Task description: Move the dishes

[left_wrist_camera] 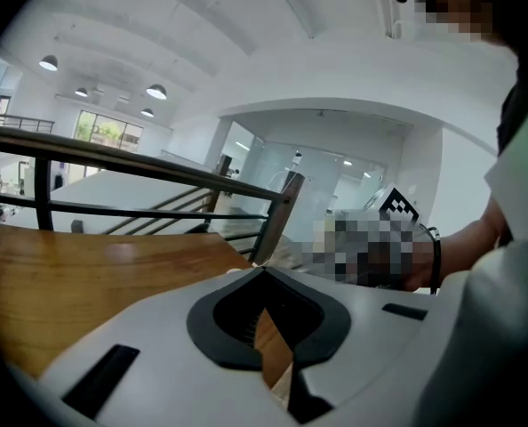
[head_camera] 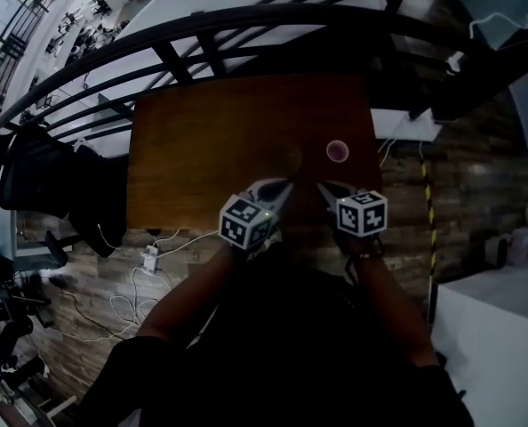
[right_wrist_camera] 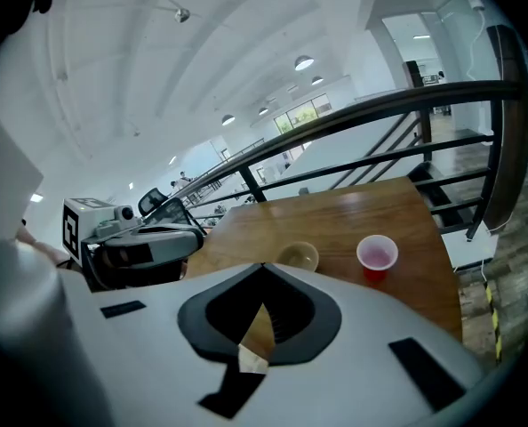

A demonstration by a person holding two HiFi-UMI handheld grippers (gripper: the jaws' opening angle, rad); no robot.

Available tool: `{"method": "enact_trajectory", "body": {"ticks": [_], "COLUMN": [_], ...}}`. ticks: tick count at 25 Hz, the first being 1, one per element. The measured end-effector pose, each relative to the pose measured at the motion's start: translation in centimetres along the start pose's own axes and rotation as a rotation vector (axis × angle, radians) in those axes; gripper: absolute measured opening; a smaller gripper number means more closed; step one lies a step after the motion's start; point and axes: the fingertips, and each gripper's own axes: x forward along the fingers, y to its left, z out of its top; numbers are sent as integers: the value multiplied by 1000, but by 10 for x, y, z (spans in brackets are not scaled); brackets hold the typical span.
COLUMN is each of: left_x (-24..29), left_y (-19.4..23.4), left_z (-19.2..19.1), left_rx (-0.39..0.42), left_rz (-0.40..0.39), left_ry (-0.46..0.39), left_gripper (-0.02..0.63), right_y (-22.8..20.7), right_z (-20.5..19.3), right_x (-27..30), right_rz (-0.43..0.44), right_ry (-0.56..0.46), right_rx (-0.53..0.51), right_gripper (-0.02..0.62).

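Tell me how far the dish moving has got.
Nothing looks done yet: the bowl and the red cup stand side by side on the table, with neither gripper touching them. In hand: nothing. The left gripper and right gripper are shut and empty, short of the dishes. Left to do: moving both dishes.

The table (head_camera: 211, 149) is smooth brown wood with a soft sheen, the railing (right_wrist_camera: 380, 114) dark matt metal, the cup (right_wrist_camera: 376, 256) thin red plastic, the bowl (right_wrist_camera: 298, 256) smooth and tan, the left gripper (left_wrist_camera: 264, 272) and right gripper (right_wrist_camera: 264, 267) matt pale plastic with dull black liners
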Motion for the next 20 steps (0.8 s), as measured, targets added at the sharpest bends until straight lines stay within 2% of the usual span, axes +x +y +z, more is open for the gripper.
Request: {"method": "enact_trajectory", "body": {"ticks": [4, 11, 16, 20], "left_x": [1, -4, -27, -50], "left_y": [-55, -159, -194, -205], "left_z": [-24, -69, -99, -111], "left_rx": [-3, -6, -10, -2], "left_rz": [7, -26, -6, -2], "left_ry": [16, 5, 33, 35], "left_gripper": [-5, -5, -5, -5], "right_y": [4, 4, 16, 33], "right_z": [-38, -118, -161, -181], "right_x": [-45, -124, -152, -159], "right_rz": [4, -6, -7, -13], "right_ry": [-1, 5, 9, 2], "right_rx": [-33, -21, -1, 4], "right_gripper": [11, 11, 11, 11]}}
